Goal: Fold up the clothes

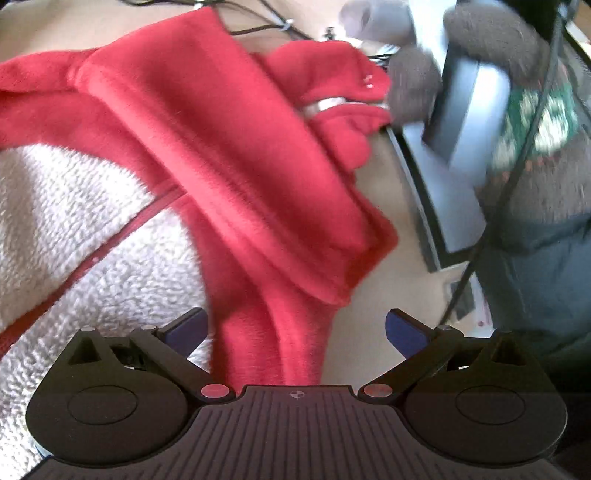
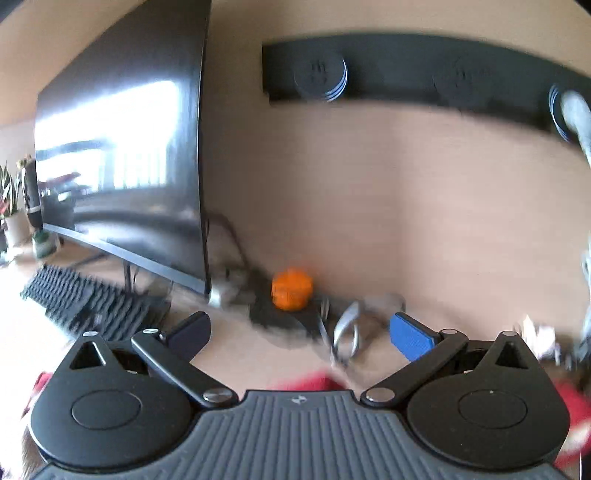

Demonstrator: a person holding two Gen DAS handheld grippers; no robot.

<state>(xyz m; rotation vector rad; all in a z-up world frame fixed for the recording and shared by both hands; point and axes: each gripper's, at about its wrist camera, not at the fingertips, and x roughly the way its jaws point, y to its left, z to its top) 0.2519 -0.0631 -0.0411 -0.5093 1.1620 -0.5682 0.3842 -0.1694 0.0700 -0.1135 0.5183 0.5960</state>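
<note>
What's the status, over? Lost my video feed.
Left gripper open above the red fleece garment, nothing held. Right gripper open, empty, facing the monitor and wall. Garment part-folded, white lining showing. Cables on the desk.

Left wrist view: looks forward and down along left gripper, close over red garment on table; person's sleeve at upper right.

Right wrist view: from behind right gripper, low, near level, facing wall, monitor, keyboard, orange object.

Both views blurred. Shared: red fabric, table surface; in right view garment only as strip at bottom edge.
</note>
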